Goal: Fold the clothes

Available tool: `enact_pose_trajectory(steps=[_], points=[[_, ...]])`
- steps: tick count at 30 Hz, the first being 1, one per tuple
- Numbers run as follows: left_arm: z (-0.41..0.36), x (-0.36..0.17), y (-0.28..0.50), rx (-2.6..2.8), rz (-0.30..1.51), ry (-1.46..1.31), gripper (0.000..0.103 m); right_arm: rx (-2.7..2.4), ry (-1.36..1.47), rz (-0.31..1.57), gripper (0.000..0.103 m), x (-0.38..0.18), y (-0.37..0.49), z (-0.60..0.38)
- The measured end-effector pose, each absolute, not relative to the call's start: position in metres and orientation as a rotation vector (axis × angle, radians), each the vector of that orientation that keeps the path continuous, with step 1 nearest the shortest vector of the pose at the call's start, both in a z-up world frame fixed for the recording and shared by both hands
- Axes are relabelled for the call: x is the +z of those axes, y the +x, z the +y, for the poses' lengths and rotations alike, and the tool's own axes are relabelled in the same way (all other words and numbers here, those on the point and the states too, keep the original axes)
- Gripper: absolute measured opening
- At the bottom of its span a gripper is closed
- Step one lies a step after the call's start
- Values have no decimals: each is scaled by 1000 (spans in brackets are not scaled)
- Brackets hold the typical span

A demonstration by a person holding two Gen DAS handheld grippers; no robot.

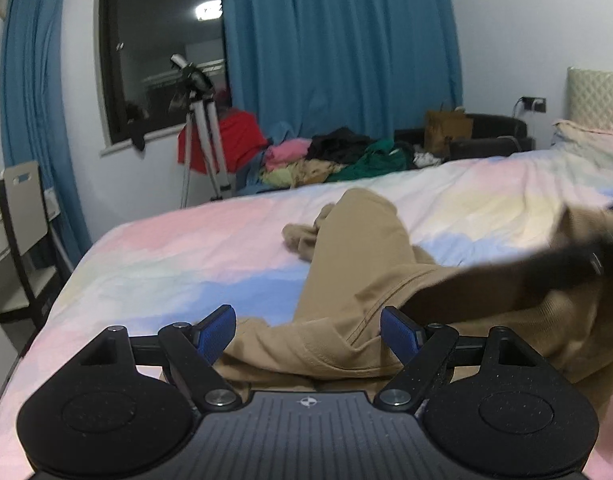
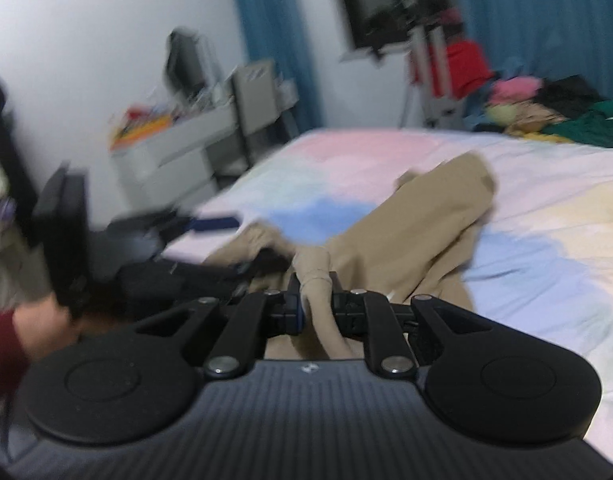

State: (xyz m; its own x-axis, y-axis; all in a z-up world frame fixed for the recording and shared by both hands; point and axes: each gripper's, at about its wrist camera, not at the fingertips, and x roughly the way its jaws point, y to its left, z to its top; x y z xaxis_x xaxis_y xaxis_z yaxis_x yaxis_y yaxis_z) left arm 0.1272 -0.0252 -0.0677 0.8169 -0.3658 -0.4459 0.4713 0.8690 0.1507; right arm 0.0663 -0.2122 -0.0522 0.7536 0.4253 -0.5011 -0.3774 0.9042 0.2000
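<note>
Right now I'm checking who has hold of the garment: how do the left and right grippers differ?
The left gripper is open, blue fingers spread apart over the tan garment, gripping nothing. The right gripper is shut on a bunched fold of the tan garment, lifting it off the pastel bedsheet. The left wrist view is sharp; the right wrist view is motion-blurred. Both are black and sit over the same garment.

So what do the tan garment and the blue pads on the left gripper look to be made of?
Tan garment: looks like a soft, matte knit such as cotton jersey or fleece; it slumps in rounded folds and shows a ribbed edge. The exact fibre is unclear. Blue pads on the left gripper: probably textured rubber or soft plastic, with a fine grid pattern and a dull finish.
</note>
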Motion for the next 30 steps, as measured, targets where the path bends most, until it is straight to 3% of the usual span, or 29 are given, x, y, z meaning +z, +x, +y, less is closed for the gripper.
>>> enact_pose_trajectory(steps=[3,5,6,8,10,16,21,24,25,28,30], points=[[-21,-71,133,-407,463,265,81,436,13,632,17,-60,68,-201],[-20,-75,137,-382,499,278,81,399,-8,651,26,-63,71,-198],[-19,-77,139,-369,517,285,81,384,-10,654,32,-64,72,-198],[-17,-80,143,-343,553,298,81,362,15,621,59,-62,71,-201],[-15,-84,146,-316,589,311,81,342,52,574,72,-59,70,-207],[-13,-88,148,-283,626,339,81,331,161,470,71,-48,85,-216],[-13,-89,146,-284,627,341,81,338,-85,586,65,-68,121,-177],[-14,-89,144,-282,625,343,81,306,-128,658,36,-88,135,-167],[-14,-89,144,-282,624,343,81,288,-130,672,21,-93,137,-166],[-15,-88,144,-282,622,343,80,273,-101,656,10,-94,135,-173],[-15,-87,142,-283,612,344,80,273,-49,610,10,-86,128,-180]])
